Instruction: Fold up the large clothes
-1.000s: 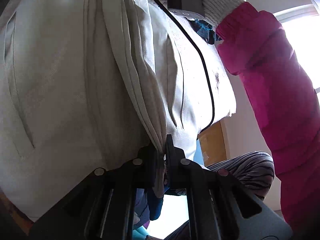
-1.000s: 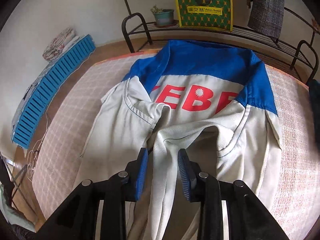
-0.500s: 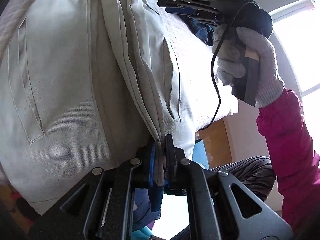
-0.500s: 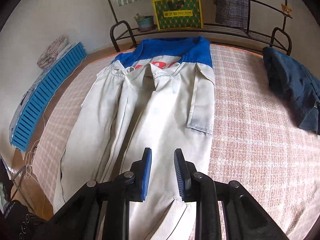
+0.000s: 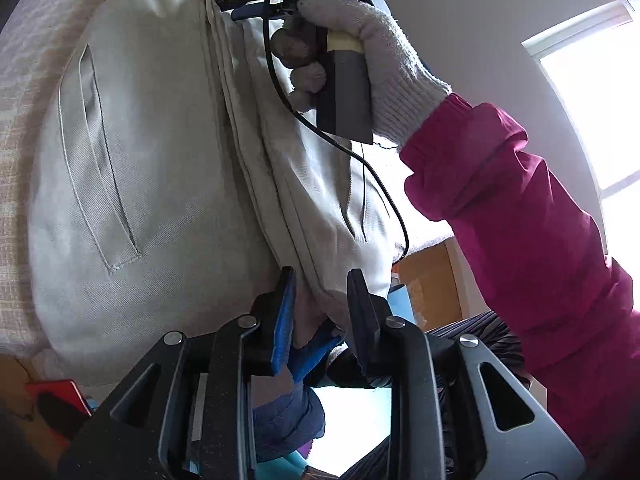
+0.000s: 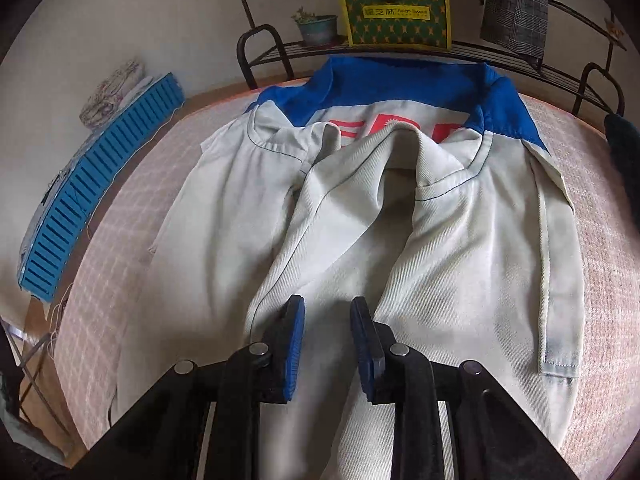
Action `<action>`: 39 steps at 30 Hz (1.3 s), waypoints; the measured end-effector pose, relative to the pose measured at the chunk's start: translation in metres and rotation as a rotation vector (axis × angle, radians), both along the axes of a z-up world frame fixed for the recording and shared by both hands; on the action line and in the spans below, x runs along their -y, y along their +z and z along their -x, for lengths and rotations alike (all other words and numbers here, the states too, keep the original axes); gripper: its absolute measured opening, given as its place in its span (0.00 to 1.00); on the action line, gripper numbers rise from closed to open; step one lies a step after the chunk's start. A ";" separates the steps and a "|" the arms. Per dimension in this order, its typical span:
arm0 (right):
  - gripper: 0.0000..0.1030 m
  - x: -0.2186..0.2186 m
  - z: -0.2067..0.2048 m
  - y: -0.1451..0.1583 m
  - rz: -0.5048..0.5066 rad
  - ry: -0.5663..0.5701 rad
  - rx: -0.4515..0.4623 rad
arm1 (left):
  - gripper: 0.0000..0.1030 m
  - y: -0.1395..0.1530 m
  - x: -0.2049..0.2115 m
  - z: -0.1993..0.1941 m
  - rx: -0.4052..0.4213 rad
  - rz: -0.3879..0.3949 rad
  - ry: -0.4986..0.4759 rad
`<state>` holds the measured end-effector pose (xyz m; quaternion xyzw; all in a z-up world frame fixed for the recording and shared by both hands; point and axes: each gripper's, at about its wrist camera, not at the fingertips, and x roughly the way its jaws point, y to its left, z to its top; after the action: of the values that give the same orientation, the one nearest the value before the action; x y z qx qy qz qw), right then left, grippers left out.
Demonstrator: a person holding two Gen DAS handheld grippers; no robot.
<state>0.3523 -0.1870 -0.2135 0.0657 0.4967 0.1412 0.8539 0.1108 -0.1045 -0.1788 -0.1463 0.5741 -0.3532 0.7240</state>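
A pale grey jacket (image 6: 460, 260) with a blue collar and red lettering lies spread on a checked bed cover (image 6: 616, 300). A raised ridge of its cloth runs from the collar down to my right gripper (image 6: 326, 320). Its jaws are opening, with cloth in the gap and no pad visibly pressing. In the left wrist view the jacket (image 5: 160, 180) fills the frame, pocket showing. My left gripper (image 5: 320, 292) is at its hem; the jaws are opening, and a folded edge hangs loose between them. A gloved hand (image 5: 384, 60) holds the right gripper's handle above the cloth.
A black metal rack (image 6: 260, 48) behind the bed carries a plant pot (image 6: 318, 30) and a yellow-green bag (image 6: 396, 12). A blue slatted panel (image 6: 100, 184) leans at the left. A dark garment (image 6: 624, 152) lies at the bed's right edge. A pink sleeve (image 5: 540, 240) crosses the right.
My left jaws have parted and let go of the folded edge they pinched. The right gripper swung away over the flat jacket, then came back over the raised ridge.
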 end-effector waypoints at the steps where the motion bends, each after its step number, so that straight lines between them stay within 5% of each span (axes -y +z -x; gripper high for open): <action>1: 0.25 0.007 0.007 0.009 -0.036 -0.002 0.002 | 0.24 0.003 -0.003 0.001 0.005 0.001 0.005; 10: 0.30 0.086 0.132 0.074 -0.152 -0.021 0.044 | 0.24 0.013 -0.009 0.008 0.031 -0.002 0.031; 21: 0.30 0.120 0.257 0.015 -0.133 0.044 -0.116 | 0.24 0.002 0.030 -0.002 0.050 -0.038 -0.046; 25: 0.30 0.115 0.275 -0.001 -0.063 0.112 -0.140 | 0.24 -0.006 0.041 -0.003 0.037 -0.059 -0.073; 30: 0.30 0.101 0.290 -0.022 -0.107 0.153 -0.213 | 0.24 -0.032 0.043 -0.009 -0.045 -0.096 -0.087; 34: 0.28 0.060 0.322 -0.030 -0.102 0.387 -0.304 | 0.24 -0.021 0.035 -0.002 0.029 -0.148 -0.087; 36: 0.28 0.049 0.334 -0.023 -0.059 0.452 -0.275 | 0.24 -0.015 0.028 0.000 0.047 -0.147 -0.073; 39: 0.28 0.069 0.331 -0.011 -0.082 0.381 -0.229 | 0.24 -0.006 0.014 0.000 0.060 -0.114 -0.042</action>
<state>0.0217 -0.2563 -0.2243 0.0210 0.5876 0.3119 0.7463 0.1108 -0.1186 -0.1847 -0.0821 0.5742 -0.3390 0.7407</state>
